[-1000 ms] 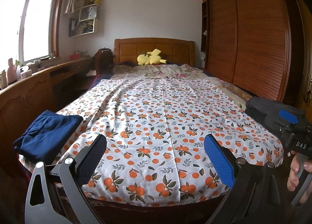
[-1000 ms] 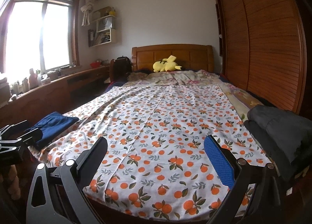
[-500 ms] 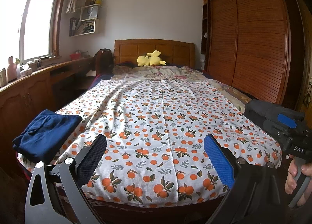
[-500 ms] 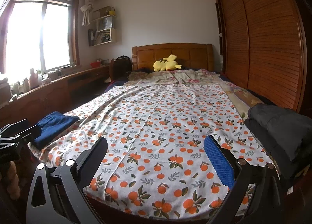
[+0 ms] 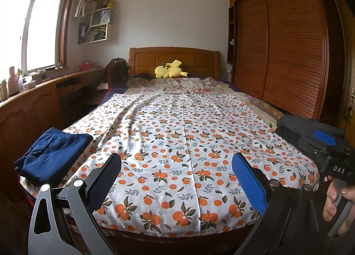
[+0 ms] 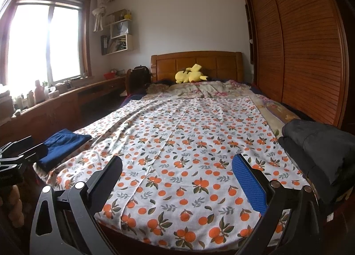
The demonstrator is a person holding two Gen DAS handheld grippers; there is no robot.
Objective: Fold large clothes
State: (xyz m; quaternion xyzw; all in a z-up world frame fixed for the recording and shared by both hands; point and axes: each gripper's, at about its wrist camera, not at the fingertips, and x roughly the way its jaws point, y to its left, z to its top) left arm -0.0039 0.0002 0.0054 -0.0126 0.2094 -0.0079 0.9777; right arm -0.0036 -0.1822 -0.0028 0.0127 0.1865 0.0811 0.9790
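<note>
A: Left wrist view puts your left tool (image 5: 176, 179) at the foot of the bed (image 5: 184, 144), fingers spread wide, nothing between them. Where are the clothes?

B: Take the bed's foot edge as your mark. A folded blue garment (image 5: 53, 154) sits at its left corner. A dark pile (image 6: 319, 150) sits at its right corner, and that looks like the stock not yet folded, though you can't tell from here what garments are in it.

A: And your right tool (image 6: 177, 180)?

B: Spread as well, empty, hovering off the foot edge. The left-side camera shows a hand (image 5: 337, 201) on its grip, just beside the dark pile.

A: So the step in hand?

B: Likely fetching the next piece. Bring your right tool to the top layer of the dark pile and pinch one edge only, a collar or hem if you can find it. Take too deep a bite and you'll drag two garments.

A: Then?

B: Lift it clear of the pile and carry it toward the middle of the bed, well up from the foot edge, where the orange-print sheet (image 6: 188, 144) lies flat. Have your left tool catch the opposite edge before it lands, so it spreads open rather than bunching. Keep it away from the blue garment so the finished fold isn't disturbed.
</note>
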